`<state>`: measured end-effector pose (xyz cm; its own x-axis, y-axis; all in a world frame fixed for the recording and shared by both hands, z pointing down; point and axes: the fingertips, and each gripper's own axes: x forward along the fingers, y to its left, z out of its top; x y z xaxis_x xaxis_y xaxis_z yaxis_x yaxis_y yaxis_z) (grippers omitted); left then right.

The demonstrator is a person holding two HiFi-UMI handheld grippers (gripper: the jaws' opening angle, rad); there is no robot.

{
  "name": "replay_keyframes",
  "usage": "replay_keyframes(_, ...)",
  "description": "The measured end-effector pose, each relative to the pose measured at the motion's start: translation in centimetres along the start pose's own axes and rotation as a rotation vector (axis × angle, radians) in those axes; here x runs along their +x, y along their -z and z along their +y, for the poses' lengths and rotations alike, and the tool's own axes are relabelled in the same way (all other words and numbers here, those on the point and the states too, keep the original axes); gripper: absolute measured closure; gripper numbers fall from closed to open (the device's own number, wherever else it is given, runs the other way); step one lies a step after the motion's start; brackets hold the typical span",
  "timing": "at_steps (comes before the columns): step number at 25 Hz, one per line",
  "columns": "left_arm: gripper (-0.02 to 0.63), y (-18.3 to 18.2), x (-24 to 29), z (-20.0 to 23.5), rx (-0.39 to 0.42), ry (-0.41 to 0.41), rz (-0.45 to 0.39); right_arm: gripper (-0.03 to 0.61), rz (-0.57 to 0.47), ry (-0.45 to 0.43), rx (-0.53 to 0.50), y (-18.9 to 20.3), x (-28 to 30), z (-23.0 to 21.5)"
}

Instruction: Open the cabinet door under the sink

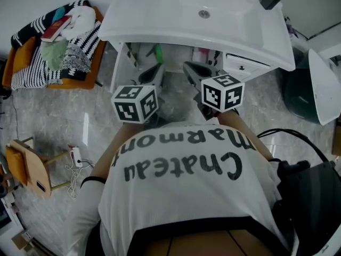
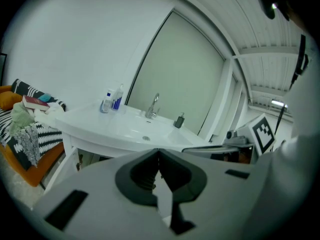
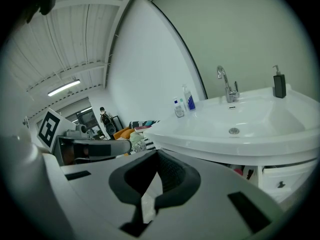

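The white sink point(image 1: 176, 15) stands ahead of me, with the cabinet point(image 1: 176, 57) beneath it. The cabinet's inside shows, with bottles point(image 1: 158, 52) in it. A white panel point(image 1: 118, 68) stands out at its left side, and a drawer front point(image 1: 242, 65) sits at its right. My left gripper point(image 1: 154, 74) and right gripper point(image 1: 193, 71) hover side by side before the opening, touching nothing. Both are shut and empty. In the left gripper view the jaws point(image 2: 159, 151) meet below the sink point(image 2: 135, 129). In the right gripper view the jaws point(image 3: 157, 151) meet too.
An orange seat point(image 1: 53, 47) heaped with striped cloth and a book stands left of the sink. A small wooden stool point(image 1: 32, 167) and a power strip point(image 1: 76, 156) are on the floor at the left. A dark bin point(image 1: 301, 92) stands at the right. A soap bottle point(image 1: 270, 0) sits on the sink.
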<state>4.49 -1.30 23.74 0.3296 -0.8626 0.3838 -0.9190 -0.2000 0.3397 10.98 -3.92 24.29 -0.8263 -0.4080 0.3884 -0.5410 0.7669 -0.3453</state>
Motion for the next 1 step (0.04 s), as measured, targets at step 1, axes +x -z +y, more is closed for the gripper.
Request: replay_keyframes(1,0.606,-0.04,0.06,-0.04,0.001,0.000,0.000,0.568,0.002,0.000,-0.001,0.01,-0.01,-0.04)
